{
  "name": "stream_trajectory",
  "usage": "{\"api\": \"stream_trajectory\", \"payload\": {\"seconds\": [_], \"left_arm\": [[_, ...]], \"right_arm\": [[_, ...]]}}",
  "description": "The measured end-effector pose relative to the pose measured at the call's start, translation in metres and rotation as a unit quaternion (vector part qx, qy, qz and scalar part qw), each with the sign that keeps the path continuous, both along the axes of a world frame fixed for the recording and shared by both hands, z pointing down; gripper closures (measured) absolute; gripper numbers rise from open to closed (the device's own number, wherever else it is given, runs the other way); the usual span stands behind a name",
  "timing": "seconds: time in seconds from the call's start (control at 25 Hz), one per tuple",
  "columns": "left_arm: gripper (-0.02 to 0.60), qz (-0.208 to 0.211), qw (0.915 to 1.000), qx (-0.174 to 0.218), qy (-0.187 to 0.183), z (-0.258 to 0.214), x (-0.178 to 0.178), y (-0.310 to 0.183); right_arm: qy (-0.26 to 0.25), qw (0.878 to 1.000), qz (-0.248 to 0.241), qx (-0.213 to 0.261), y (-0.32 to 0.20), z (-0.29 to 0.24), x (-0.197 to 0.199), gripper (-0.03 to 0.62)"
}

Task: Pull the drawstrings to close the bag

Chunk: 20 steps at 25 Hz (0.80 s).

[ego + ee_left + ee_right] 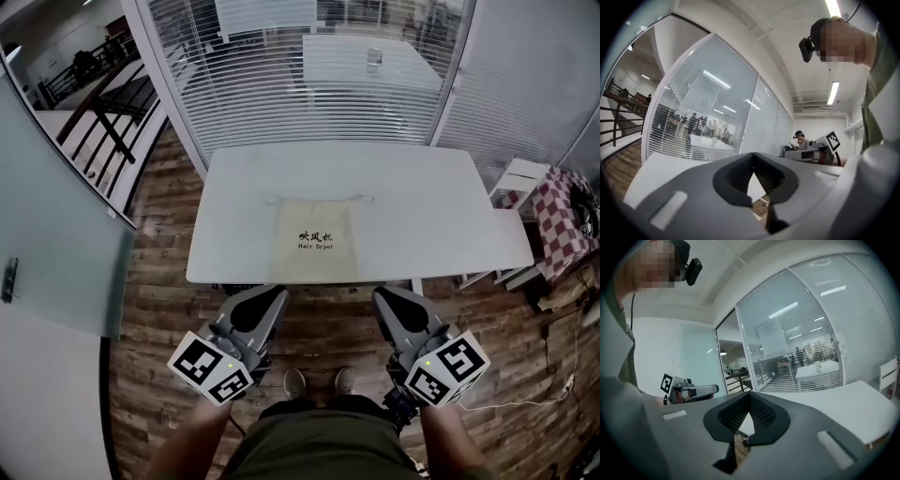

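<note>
Bag (315, 239) beige, flat on table (431, 211) | drawstrings (359, 198) at far edge | left gripper (269, 296), right gripper (388, 296): jaws closed, empty

drawstrings (359, 198) too thin for detail

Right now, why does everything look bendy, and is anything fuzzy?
Head view: the wide lens bows the white table at its edges; the print on the drawstring bag is sharp. Left gripper view: black rounded corners, a bright ceiling light. Right gripper view: same curving, reflections on the glass wall.
</note>
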<state>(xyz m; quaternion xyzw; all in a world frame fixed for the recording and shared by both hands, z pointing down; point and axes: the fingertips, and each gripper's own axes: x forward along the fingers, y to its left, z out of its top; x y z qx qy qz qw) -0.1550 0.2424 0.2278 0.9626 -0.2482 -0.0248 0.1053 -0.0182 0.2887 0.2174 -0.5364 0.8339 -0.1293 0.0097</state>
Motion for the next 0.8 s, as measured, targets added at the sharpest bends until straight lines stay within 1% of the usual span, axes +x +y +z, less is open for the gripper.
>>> {"api": "stream_trajectory", "payload": {"seconds": [0.16,0.4,0.64,0.8], "left_arm": [[0.580,0.011,0.9999,0.005,-0.001,-0.001,-0.004,0.000],[0.580,0.013,0.9999,0.007,0.003,-0.004,-0.016,-0.004],[0.580,0.019,0.9998,0.007,0.001,-0.003,-0.009,-0.011],[0.581,0.027,0.9996,-0.002,-0.011,0.005,0.004,-0.010]], "right_arm": [[0.011,1.000,0.000,-0.001,0.001,0.002,-0.012,0.585],[0.005,1.000,-0.007,-0.012,-0.005,0.006,-0.027,0.585],[0.009,1.000,-0.010,-0.011,-0.016,0.005,-0.022,0.585],[0.003,1.000,-0.007,-0.021,-0.018,0.012,-0.012,0.585]]}}
